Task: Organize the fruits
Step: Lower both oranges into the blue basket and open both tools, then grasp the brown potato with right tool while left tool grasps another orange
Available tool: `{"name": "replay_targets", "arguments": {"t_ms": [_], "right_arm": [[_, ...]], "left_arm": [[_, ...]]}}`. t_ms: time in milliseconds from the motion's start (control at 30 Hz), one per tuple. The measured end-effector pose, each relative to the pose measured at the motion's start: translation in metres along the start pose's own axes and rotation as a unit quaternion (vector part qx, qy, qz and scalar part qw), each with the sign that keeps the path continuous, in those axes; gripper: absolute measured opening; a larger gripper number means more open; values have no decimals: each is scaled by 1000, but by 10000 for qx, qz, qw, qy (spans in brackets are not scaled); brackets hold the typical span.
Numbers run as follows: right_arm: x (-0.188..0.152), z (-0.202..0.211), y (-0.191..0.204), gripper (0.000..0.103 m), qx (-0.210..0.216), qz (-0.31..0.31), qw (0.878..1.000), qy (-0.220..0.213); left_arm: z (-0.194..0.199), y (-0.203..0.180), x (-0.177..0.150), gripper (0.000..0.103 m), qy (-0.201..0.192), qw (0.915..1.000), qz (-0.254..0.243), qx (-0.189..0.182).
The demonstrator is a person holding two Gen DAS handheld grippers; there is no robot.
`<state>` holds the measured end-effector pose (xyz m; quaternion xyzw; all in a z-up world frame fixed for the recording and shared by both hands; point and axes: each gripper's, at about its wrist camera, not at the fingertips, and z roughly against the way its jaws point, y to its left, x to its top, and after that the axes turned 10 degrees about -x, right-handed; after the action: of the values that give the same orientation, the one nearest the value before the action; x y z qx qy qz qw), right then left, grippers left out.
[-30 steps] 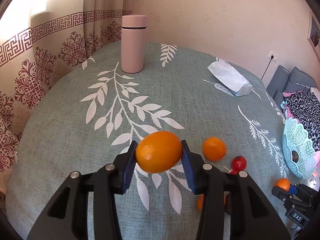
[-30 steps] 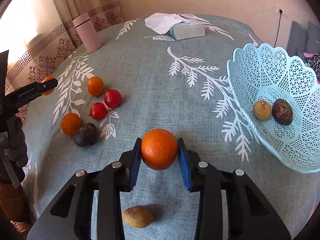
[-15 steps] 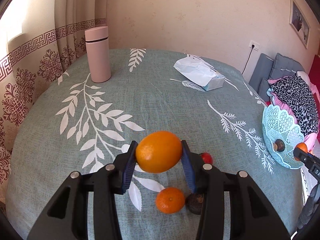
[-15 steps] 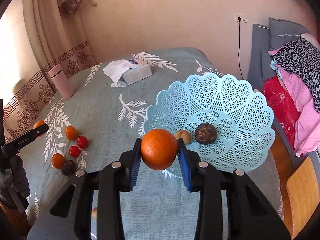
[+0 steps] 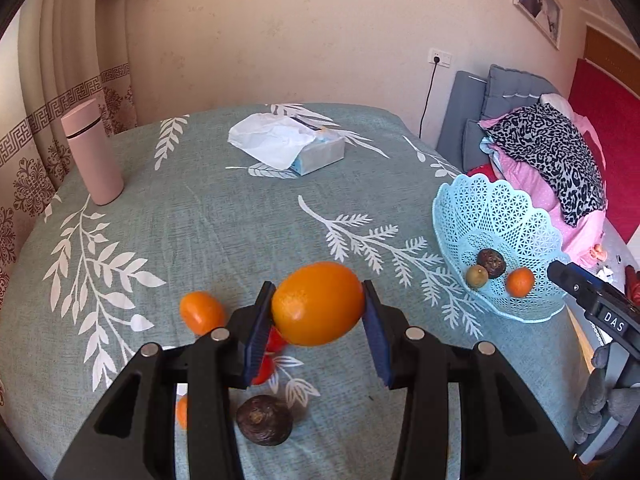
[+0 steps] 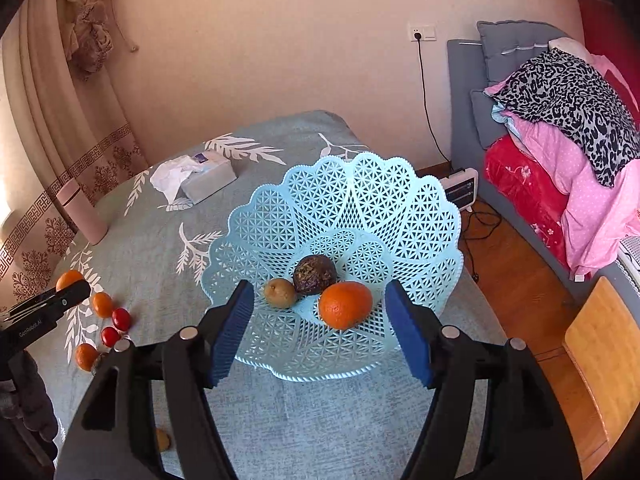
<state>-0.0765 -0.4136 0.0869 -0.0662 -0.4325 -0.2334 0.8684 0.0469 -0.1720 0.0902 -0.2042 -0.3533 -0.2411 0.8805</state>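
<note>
My left gripper [image 5: 316,320] is shut on a large orange [image 5: 318,304] and holds it above the table. Below it lie a small orange [image 5: 201,313], red tomatoes [image 5: 276,342] and a dark fruit [image 5: 264,420]. My right gripper [image 6: 320,332] is open and empty over the near rim of the light blue lattice basket [image 6: 360,200]. In the basket lie an orange [image 6: 345,305], a dark fruit [image 6: 314,275] and a brownish fruit [image 6: 280,293]. The basket also shows in the left wrist view [image 5: 500,208].
A pink flask [image 5: 92,156] stands at the table's far left. A tissue box [image 5: 296,146] lies at the back. A brownish fruit [image 6: 161,440] lies near the table's front edge. A bed with clothes [image 6: 560,120] stands to the right, past the table edge.
My right gripper opened and let its orange go into the basket. My left gripper carried its orange to the right, closer to the basket.
</note>
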Motion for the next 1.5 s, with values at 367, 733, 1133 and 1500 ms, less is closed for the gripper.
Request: {"name": "replay_targets", "arguments": {"t_ms": [367, 733, 1133, 1500], "right_arm": [[-6, 10, -21, 70, -137, -251, 9995, -102], [-7, 5, -40, 70, -258, -553, 9981, -34], [-10, 14, -30, 70, -92, -418, 9991, -74], [-48, 22, 66, 71, 1221, 892, 9870, 537]], "left_arm": [[-48, -83, 18, 44, 288, 9939, -644, -845], [-87, -124, 19, 53, 490, 9853, -903, -1367], [-58, -95, 27, 98, -338, 9934, -886, -641], [-24, -26, 32, 98, -522, 9980, -352, -27]]}}
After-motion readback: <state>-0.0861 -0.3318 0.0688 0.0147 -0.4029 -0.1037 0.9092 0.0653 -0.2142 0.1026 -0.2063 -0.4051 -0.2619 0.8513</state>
